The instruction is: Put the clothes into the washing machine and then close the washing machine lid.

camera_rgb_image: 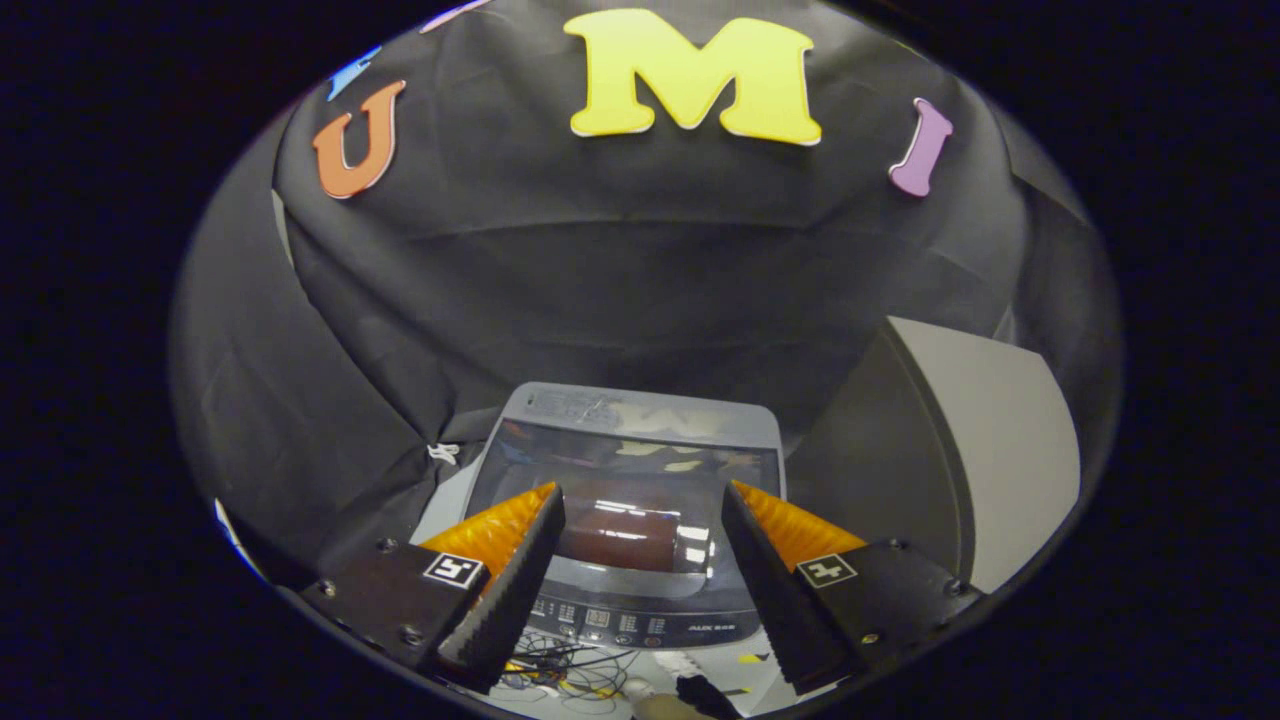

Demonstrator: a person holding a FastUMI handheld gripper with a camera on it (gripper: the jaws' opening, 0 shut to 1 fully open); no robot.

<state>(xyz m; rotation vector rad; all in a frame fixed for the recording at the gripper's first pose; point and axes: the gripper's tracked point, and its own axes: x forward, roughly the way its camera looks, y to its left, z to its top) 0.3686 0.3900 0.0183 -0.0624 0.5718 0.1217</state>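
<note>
my gripper [640,510] hangs with its fingers spread wide and nothing between them, held above and in front of the washing machine [630,500], looking down on its top. the machine lies straight ahead and below, seen through the gap between the fingers, so neither finger is nearer than the other.

the lid [625,480] lies flat and closed over the tub as far as i can judge: a dark glassy panel with lamp reflections on it, its long axis running from finger to finger. through or on the glass there is a reddish-brown patch [615,535]; i can't tell whether that is cloth inside or just a reflection. the control strip [640,620] runs along the near edge, just below the fingertips.

i see no clothes outside the machine. this fits two readings: lid down with the clothes yet to go in, or clothes inside and the lid shut again. i won't pick one.

surface and room: the lid looks smooth and slick, so a finger would slide on it rather than bite. a grey box [960,450] stands close on the right of the machine, and the cloth wall [640,280] hangs close behind it, so room is tight there; the left side is more open. a tangle of wires [565,675] lies on the floor in front.
</note>
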